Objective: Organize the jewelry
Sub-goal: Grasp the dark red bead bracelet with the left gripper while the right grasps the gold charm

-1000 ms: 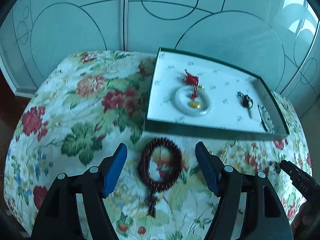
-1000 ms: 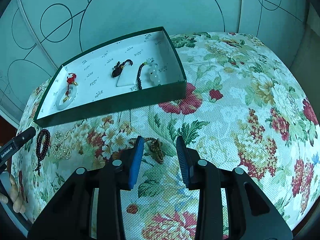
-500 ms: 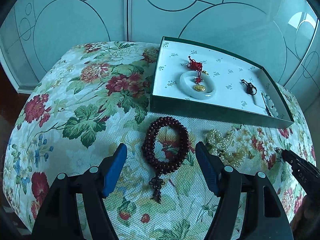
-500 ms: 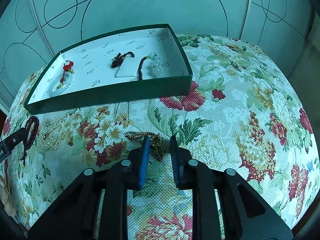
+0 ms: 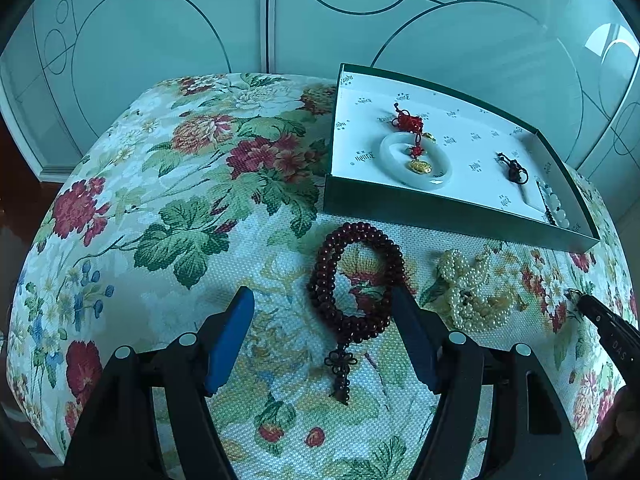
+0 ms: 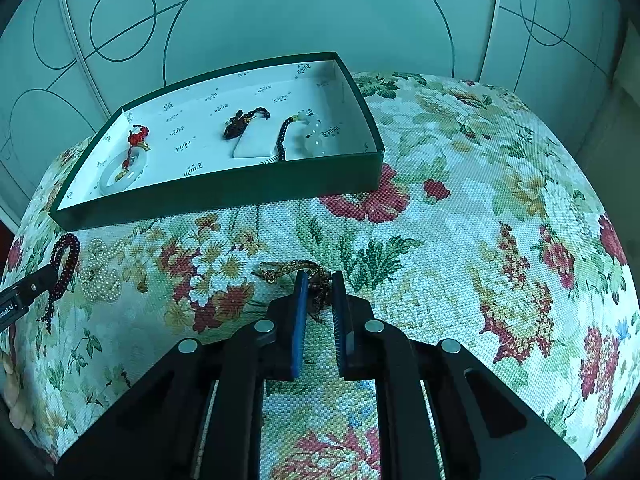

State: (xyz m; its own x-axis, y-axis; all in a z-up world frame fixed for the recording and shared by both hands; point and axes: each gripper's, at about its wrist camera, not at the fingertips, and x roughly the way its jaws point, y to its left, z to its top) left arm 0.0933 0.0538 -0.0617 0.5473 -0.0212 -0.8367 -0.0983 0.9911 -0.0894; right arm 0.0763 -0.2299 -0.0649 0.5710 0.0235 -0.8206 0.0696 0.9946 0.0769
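Fingers [image 6: 301, 312] of the right gripper [image 6: 320, 280] have just been closing and now pinch the dark end of a brown-and-gold corded ornament [image 6: 296, 272], whose golden cord trails off to the left across the flowered cloth [image 6: 460, 240]. Whether that cloth covers a bench or a cushioned seat cannot be told. The ornament lies in front of the green box [image 6: 224, 196], apart from its near wall.

The left gripper [image 5: 322, 300] has its blue fingers [image 5: 230, 340] spread wide over a dark red bead bracelet [image 5: 356, 276], which lies flat on the cloth between them with its knotted tassel pointing toward the camera. The right-hand finger stands just beside the beads; contact cannot be told, and the left-hand one is well clear. Just to the right of the bracelet sits a heap of pearl beads [image 5: 472, 292], near but apart from it.

Inside the white-lined box lie a pale jade ring with a red knot and gold charm [image 5: 416, 156], a small dark pendant [image 6: 240, 126] resting on a white flat piece [image 6: 256, 144], and a strand of pale beads on a dark cord [image 6: 308, 136] near the right end wall.

A frosted panel with curved line patterns [image 5: 200, 40] stands behind the cloth.
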